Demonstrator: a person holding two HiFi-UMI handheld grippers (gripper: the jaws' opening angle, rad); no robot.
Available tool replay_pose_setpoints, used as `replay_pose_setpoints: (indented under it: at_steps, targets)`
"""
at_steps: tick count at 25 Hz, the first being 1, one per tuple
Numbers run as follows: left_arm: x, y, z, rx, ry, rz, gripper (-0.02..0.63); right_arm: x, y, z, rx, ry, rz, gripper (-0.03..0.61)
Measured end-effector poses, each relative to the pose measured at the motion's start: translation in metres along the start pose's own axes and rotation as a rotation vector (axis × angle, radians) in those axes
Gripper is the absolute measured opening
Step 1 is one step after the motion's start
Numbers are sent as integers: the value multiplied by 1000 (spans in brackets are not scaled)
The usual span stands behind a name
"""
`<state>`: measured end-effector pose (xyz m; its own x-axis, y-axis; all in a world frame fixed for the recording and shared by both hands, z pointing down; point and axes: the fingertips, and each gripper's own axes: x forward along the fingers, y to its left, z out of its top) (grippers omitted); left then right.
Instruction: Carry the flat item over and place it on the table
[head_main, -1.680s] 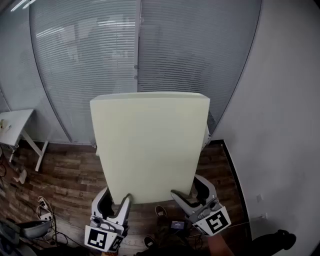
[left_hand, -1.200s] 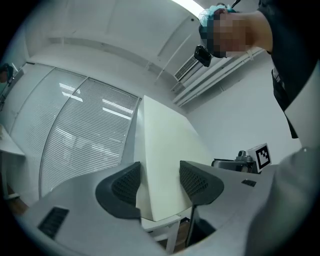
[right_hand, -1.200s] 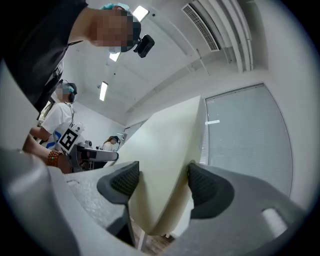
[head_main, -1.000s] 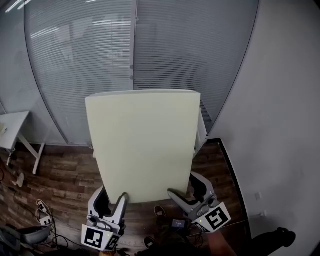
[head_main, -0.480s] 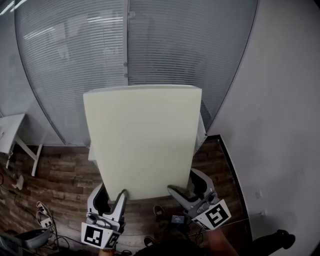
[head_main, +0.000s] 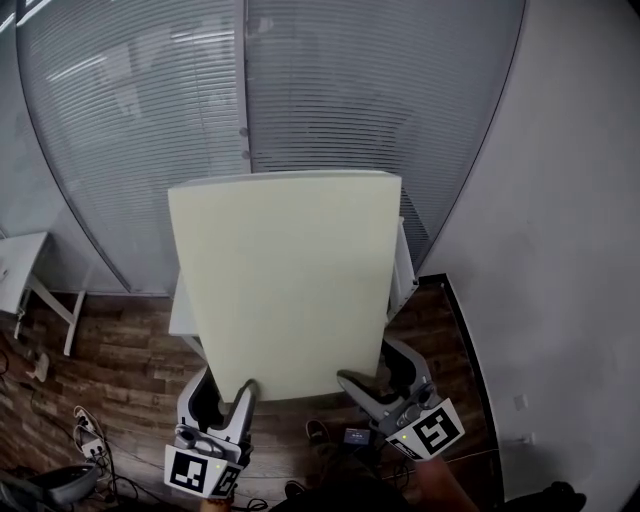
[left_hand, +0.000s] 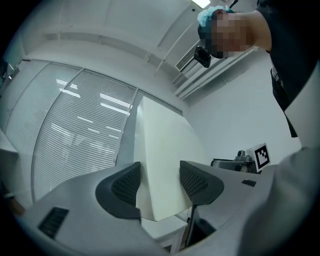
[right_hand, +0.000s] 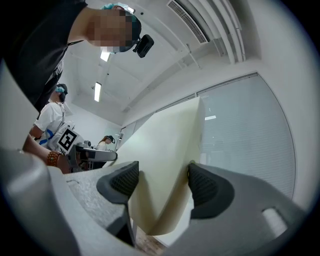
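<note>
Pale yellow foam board (head_main: 285, 280): one, frame centre, tilted upright, held off floor by its lower edge. Left gripper (head_main: 226, 390) clamped on lower-left corner, right gripper (head_main: 373, 368) on lower-right; each jaw pair pressed against board faces.

Versus 1.7 s ago: board closer to white table (head_main: 180, 310) behind it; second white table (head_main: 15, 270) slid toward left edge. Two tables, two grippers. Blinds (head_main: 150, 110) fill upper frame.

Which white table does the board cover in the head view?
The middle table, its edges showing past both sides of the foam board; the side table stands clear at far left.
</note>
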<state>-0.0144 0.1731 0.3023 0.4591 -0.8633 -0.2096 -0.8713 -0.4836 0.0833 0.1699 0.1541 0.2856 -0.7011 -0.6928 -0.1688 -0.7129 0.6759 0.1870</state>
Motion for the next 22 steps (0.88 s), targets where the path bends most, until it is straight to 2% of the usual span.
replay_pose_setpoints:
  at_steps: [6,9,15,20,22]
  targets:
    - [53,0,-4,7,0,14,245,17,-51,-12,29,-16,5,308]
    - [82,-3,0,4,-26,17,246,23,-79,-15,42,-22,11,308]
    - [130,-4,-4,56,-29,13,246,39,-125,-20,5,-50,28,308]
    - [156,11,-15,32,44,14,245,66,-145,-23,9,-51,33,308]
    - [164,24,-14,35,44,12,245,78,-148,-21,-10,-63,24,308]
